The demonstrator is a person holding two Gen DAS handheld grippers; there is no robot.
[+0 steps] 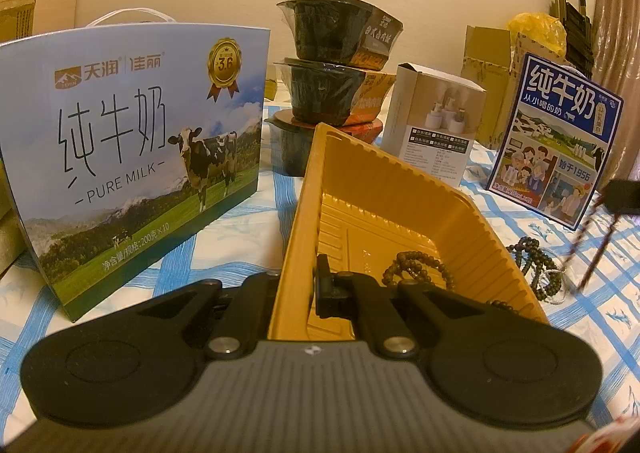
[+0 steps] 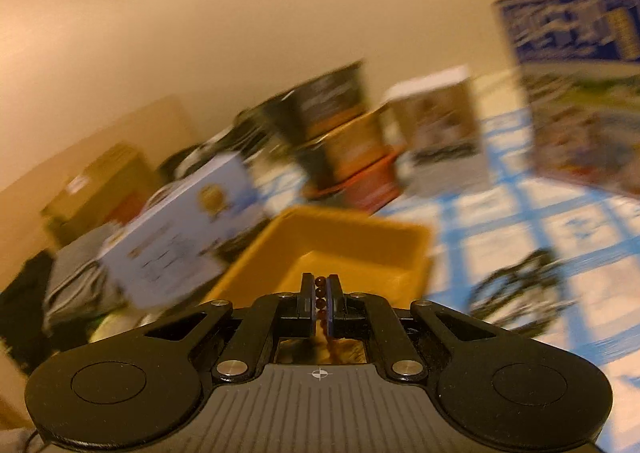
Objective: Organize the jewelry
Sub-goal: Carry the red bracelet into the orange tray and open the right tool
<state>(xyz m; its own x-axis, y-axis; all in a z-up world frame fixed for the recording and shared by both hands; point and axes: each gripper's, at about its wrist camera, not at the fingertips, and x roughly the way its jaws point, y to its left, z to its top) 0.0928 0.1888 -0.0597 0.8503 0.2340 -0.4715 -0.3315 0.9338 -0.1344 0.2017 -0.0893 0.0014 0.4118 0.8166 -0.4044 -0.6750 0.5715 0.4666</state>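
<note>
My left gripper (image 1: 298,279) is shut on the near wall of a yellow plastic tray (image 1: 400,189), holding it tilted up off the table. One finger is inside the tray and the other outside. A brown bead strand (image 1: 416,265) lies in the tray's bottom. My right gripper (image 2: 320,293) is shut on a dark red-brown bead strand (image 2: 320,295) just in front of the tray (image 2: 340,241); this view is motion-blurred. In the left wrist view the right gripper (image 1: 624,193) shows at the far right edge, with the strand (image 1: 588,241) dangling below it. A pile of dark bead strands (image 1: 536,265) (image 2: 520,293) lies on the tablecloth.
A large pure-milk gift box (image 1: 132,157) stands left of the tray. Stacked black bowls (image 1: 336,65), a white box (image 1: 432,125) and a blue milk carton (image 1: 556,141) line the back. Cardboard boxes (image 1: 492,69) sit behind them. The blue-checked tablecloth (image 1: 600,313) covers the table.
</note>
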